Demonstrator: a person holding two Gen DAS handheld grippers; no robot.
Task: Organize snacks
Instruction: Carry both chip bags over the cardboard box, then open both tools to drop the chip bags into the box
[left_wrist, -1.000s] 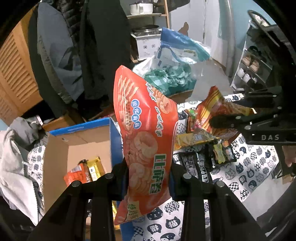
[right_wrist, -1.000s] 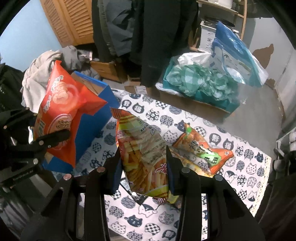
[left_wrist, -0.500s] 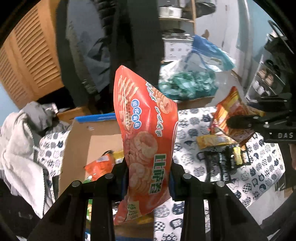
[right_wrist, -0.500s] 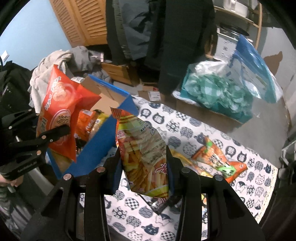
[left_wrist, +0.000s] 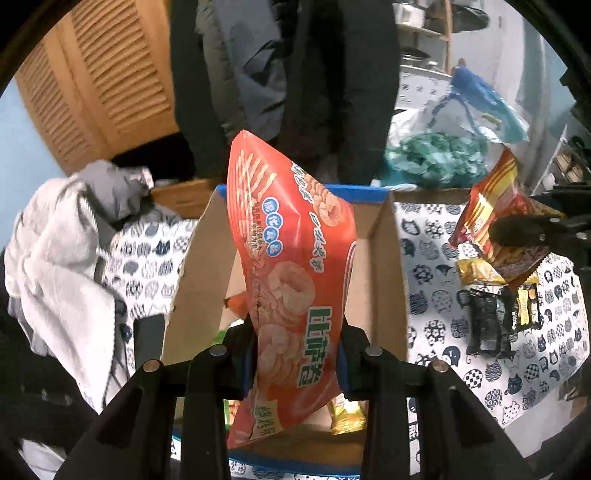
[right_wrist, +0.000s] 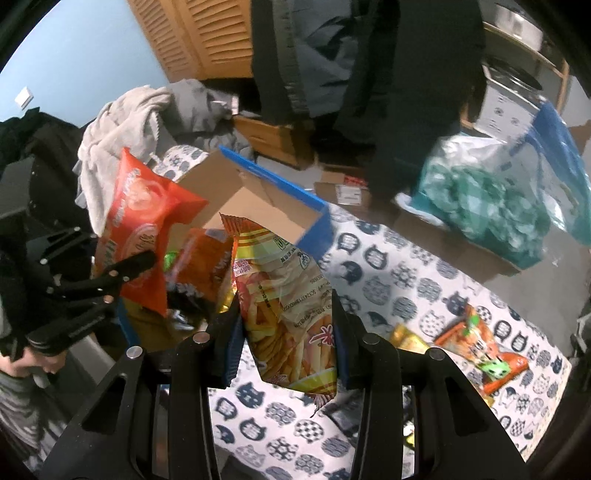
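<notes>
We are holding the red ring-snack bag (left_wrist: 295, 280) upright, its long axis running from 6 up toward 12 o'clock, over the open cardboard box (left_wrist: 391, 280). Our left hand-held gripper (left_wrist: 295, 363) is clamping its lower part. At 3 o'clock our right hand-held gripper (right_wrist: 286, 345) is clamping the striped fries bag (right_wrist: 284, 310), also standing on end, above the cat-print bench (right_wrist: 399, 280). More snack packets (left_wrist: 498, 314) are lying on the cloth.
</notes>
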